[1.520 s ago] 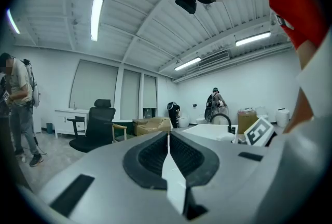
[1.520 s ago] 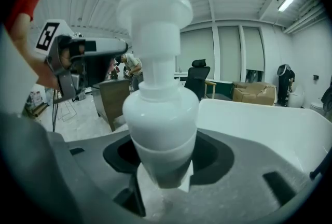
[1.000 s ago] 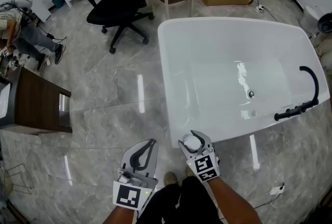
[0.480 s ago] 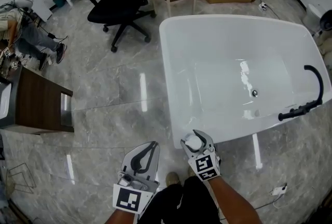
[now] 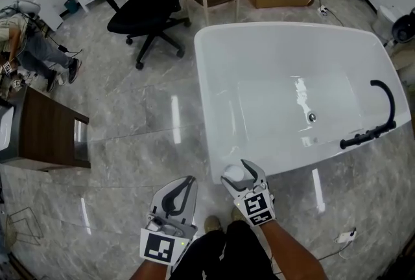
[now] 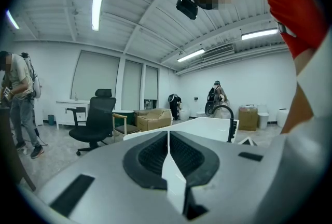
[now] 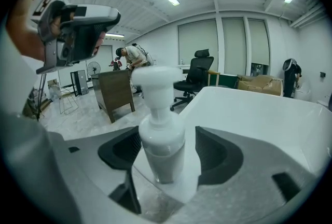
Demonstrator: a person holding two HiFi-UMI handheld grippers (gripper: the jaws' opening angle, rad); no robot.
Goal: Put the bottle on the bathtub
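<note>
Right gripper view shows bottle [image 7: 158,132] gripped in tongs [image 7: 167,148].

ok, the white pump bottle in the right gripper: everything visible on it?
White plastic-looking pump bottle: rounded body, narrower neck, wide flat pump head. Upright between the right gripper's dark pads, which clamp its body. From the head view it is at the white bathtub's near corner; contact with the rim unclear.

The right gripper [image 5: 242,172] holds a white bottle [image 5: 233,175] at the near corner of the bathtub [image 5: 206,87].
</note>
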